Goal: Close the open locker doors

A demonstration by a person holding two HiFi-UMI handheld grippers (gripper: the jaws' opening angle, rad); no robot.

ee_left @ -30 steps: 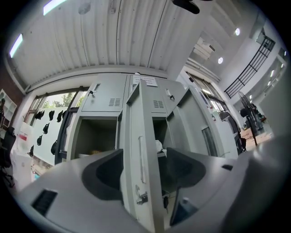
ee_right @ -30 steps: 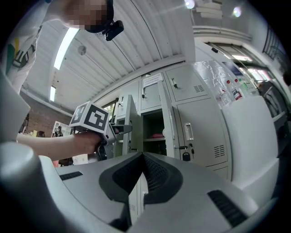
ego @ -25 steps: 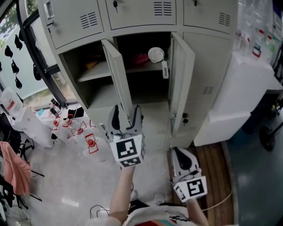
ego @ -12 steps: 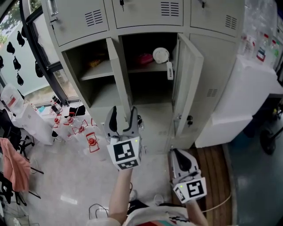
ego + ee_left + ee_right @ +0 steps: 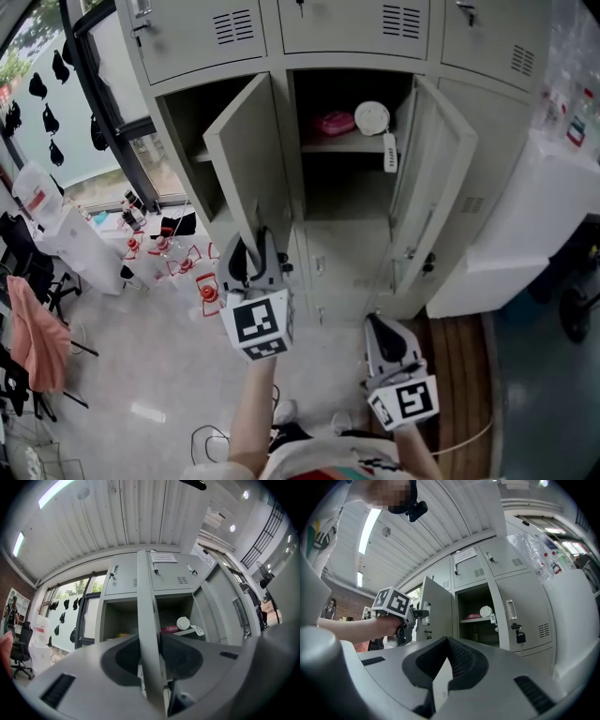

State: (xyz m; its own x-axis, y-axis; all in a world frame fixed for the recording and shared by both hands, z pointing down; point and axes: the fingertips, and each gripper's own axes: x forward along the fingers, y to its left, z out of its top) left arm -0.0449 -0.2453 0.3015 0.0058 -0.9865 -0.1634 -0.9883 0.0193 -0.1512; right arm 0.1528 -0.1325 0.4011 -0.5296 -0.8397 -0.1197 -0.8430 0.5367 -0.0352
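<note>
left gripper [image 5: 255,248] clamped on left locker door [image 5: 242,155] edge
jaws just closed onto it, door stands half open; right gripper [image 5: 380,323] jaws together, empty, low in front of right locker door [image 5: 441,178], also open

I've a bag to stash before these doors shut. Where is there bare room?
The middle locker looks bare below its shelf, between the left door and the right door. The shelf itself is taken by a pink item and a white round thing. The floor at left is crowded with small bottles.
</note>
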